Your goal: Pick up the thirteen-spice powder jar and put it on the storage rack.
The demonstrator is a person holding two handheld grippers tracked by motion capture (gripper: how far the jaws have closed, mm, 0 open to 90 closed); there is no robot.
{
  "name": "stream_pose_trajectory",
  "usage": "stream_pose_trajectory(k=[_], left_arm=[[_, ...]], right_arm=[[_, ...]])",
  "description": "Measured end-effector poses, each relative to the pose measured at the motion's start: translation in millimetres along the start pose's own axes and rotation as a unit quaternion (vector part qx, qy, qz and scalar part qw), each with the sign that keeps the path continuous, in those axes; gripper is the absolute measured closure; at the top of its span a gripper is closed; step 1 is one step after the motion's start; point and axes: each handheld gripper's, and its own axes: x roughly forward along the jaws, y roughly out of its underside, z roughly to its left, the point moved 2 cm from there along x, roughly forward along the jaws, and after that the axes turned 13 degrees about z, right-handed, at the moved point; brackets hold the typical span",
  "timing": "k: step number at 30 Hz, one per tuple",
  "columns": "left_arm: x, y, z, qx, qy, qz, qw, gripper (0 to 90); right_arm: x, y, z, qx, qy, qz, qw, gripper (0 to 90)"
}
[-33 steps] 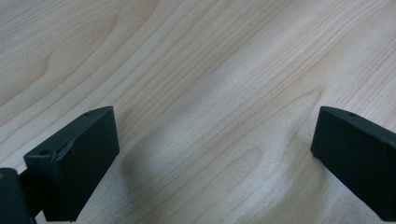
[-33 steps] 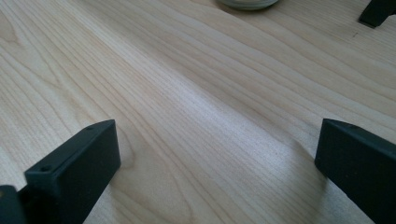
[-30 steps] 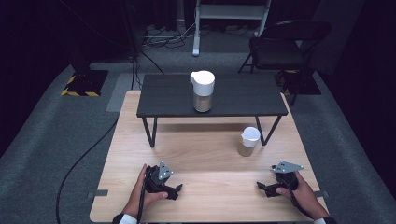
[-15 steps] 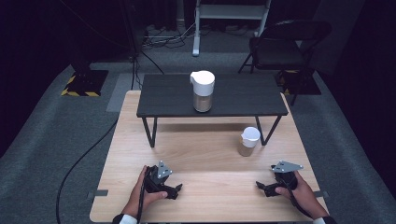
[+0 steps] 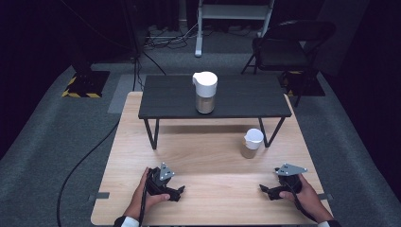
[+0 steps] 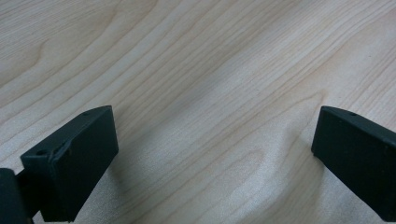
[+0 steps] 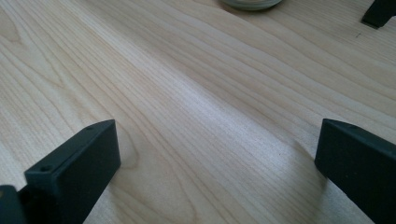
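A white-lidded jug point(image 5: 205, 92) with brownish contents stands on a low black shelf point(image 5: 170, 101) at the back of the wooden table point(image 5: 208, 161). In front of the shelf's right leg sits a small white cup point(image 5: 251, 143); its base point(image 7: 252, 3) peeks in at the top of the right gripper view. My left gripper point(image 5: 178, 193) rests on the table near the front left, jaws wide apart with bare wood between them point(image 6: 215, 154). At the front right my right gripper point(image 5: 263, 190) lies open too, nothing between its jaws point(image 7: 217, 158).
A foot of the shelf point(image 7: 379, 13) shows at the top right of the right gripper view. Beyond the table are a black chair point(image 5: 283, 47), a white stand point(image 5: 234, 19) and cables point(image 5: 85, 156) on grey carpet.
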Motion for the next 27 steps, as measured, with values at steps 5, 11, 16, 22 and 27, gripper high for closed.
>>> stream_pose_trajectory(k=[5, 11, 16, 22, 27], left_arm=[[0.3, -0.2, 0.3, 0.001, 0.0, -0.001, 1.0, 0.3], [0.4, -0.3, 0.2, 0.0, 0.0, -0.001, 1.0, 0.3], [0.4, -0.3, 0.2, 0.0, 0.0, -0.001, 1.0, 0.3], [0.4, -0.3, 0.1, 0.0, 0.0, -0.001, 1.0, 0.3], [0.4, -0.3, 0.1, 0.0, 0.0, -0.001, 1.0, 0.3]], right_arm=[[-2.8, -3.3, 0.4, -0.01, -0.001, 0.011, 0.9999, 0.2], [-8.3, -9.3, 6.9, -0.004, 0.013, 0.006, 0.9999, 1.4], [-15.5, -13.2, 10.1, 0.001, 0.022, -0.017, 0.9996, 1.3], [-26.3, -22.7, 10.4, 0.015, 0.033, -0.038, 0.9986, 1.4], [-31.0, -35.4, 10.6, 0.013, 0.036, -0.046, 0.9982, 1.4]])
